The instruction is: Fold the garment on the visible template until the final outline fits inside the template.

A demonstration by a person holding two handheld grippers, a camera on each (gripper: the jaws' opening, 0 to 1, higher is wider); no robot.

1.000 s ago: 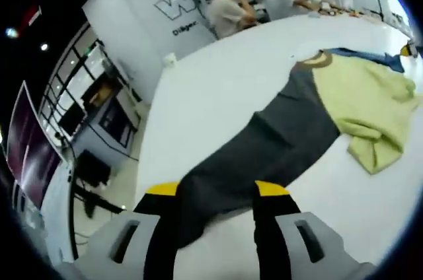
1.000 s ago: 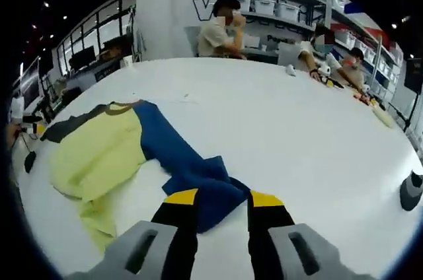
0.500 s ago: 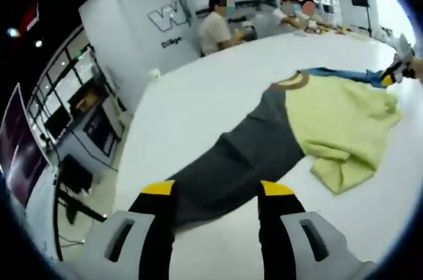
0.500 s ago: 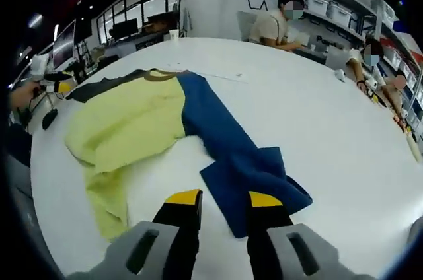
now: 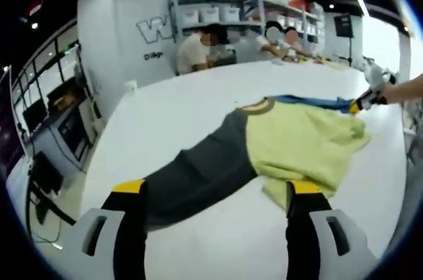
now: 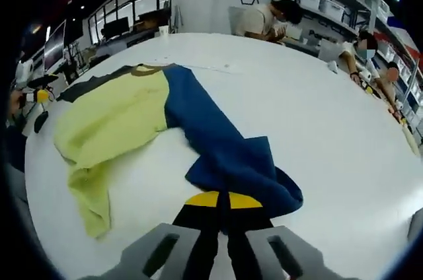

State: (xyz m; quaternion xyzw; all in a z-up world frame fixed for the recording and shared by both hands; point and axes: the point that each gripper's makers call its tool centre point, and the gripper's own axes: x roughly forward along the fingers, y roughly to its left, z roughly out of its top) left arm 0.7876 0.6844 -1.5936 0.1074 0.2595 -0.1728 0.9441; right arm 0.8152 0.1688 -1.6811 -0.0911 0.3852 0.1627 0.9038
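A long-sleeved shirt lies spread on the white table (image 6: 317,128). It has a yellow-green body (image 5: 301,144), a brown collar (image 5: 256,104), a dark grey sleeve (image 5: 192,177) and a blue sleeve (image 6: 225,154). My left gripper (image 5: 215,191) is open wide, with the cuff end of the grey sleeve lying between and below its jaws. My right gripper (image 6: 221,199) is shut on the bunched near end of the blue sleeve. In the left gripper view the right gripper (image 5: 367,98) shows at the shirt's far side, held by a hand. The left gripper (image 6: 36,95) shows at the left edge of the right gripper view.
Several people (image 5: 195,49) sit at the table's far side, in front of shelving with bins. Small items (image 6: 370,82) lie on the table near them. The table edge (image 5: 99,161) drops to a floor with desks and monitors (image 5: 63,118).
My right gripper's jaws have closed on the blue sleeve's end. My left gripper's jaws have spread wider, and its view has swung to show more of the shirt.
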